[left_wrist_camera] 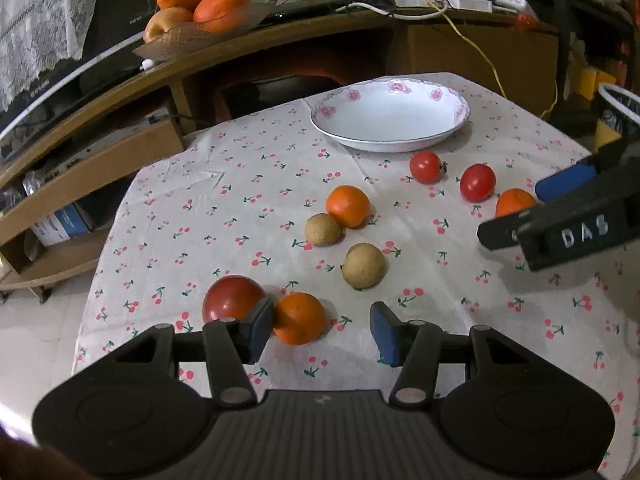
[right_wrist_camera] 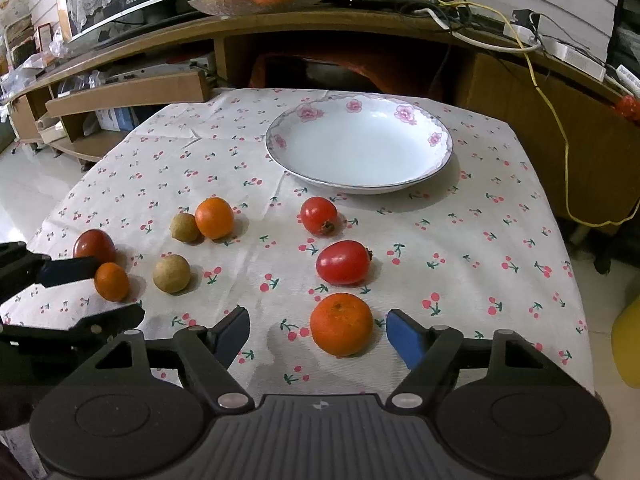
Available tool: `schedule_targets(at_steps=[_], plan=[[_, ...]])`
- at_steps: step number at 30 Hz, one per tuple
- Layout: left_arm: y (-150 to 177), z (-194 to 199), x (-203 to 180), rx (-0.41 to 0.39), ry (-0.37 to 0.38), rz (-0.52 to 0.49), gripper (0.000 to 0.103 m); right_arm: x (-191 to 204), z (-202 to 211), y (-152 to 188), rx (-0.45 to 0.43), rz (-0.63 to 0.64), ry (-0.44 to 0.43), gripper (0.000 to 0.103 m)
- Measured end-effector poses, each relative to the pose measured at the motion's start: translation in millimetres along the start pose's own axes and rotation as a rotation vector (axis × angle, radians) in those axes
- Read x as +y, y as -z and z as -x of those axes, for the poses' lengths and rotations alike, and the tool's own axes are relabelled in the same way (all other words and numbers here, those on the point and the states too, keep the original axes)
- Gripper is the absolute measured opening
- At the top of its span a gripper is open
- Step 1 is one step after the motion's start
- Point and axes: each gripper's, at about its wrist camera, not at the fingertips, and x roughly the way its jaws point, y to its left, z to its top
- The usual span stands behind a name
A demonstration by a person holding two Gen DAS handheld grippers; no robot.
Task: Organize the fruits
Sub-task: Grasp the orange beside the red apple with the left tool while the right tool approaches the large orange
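My left gripper [left_wrist_camera: 320,312] is open around a small orange [left_wrist_camera: 299,318]. Its left pad touches the orange, and the right pad stands clear of it. A dark red fruit [left_wrist_camera: 234,300] sits just outside the left pad. My right gripper [right_wrist_camera: 318,318] is open around another orange [right_wrist_camera: 341,324], which lies nearer the right pad with gaps on both sides. Two red fruits [right_wrist_camera: 319,216] [right_wrist_camera: 343,262], a third orange [right_wrist_camera: 215,218] and two brown fruits [right_wrist_camera: 185,228] [right_wrist_camera: 172,274] lie loose on the cherry-print cloth. The flowered white plate [right_wrist_camera: 360,148] stands empty at the back.
Behind the table a wooden shelf carries a glass dish of oranges [left_wrist_camera: 200,12] and tangled cables [left_wrist_camera: 400,0]. The cloth's left edge drops to a tiled floor [left_wrist_camera: 32,336]. A yellow object [right_wrist_camera: 628,344] stands off the table's right edge.
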Motion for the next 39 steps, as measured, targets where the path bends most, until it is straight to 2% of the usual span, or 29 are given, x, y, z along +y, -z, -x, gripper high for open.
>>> schedule_targets(at_steps=[3,5,9,16,23,27,33,39], plan=[[1.5,4.6,-6.5,-0.016,0.011,-0.049,0.056,-3.0,2.6,-1.4,-0.011,0.001,0.002,0.073],[-0.2,6.2,-6.5,-0.026,0.045,-0.055,0.056,-5.4,4.6,-2.1,-0.020,0.000,-0.005,0.073],[-5.0,16.2,-6.9,-0.048,0.209,-0.038,0.056,-7.8,4.7,-2.2,-0.021,-0.004,-0.012,0.073],[-5.3,8.1,-4.4,-0.044,0.100,-0.046,0.056,-9.0,2.3,-1.4,-0.014,-0.007,-0.025,0.073],[-7.3,-7.9,2.1,-0.020,0.042,-0.036,0.057,-5.4,-6.3,-1.8,0.006,-0.001,-0.033,0.073],[-8.9,-18.0,2.2,0.005,0.008,-0.065,0.057,-6.2,-8.4,-3.8,0.010,-0.007,-0.021,0.073],[-7.4,-19.0,1.5,0.006,0.002,-0.067,0.057,-7.0,-6.5,-5.5,-0.001,-0.005,-0.015,0.073],[-6.5,-16.4,1.3,0.010,0.029,-0.050,0.046,-6.7,-5.1,-6.1,-0.006,0.002,-0.006,0.072]])
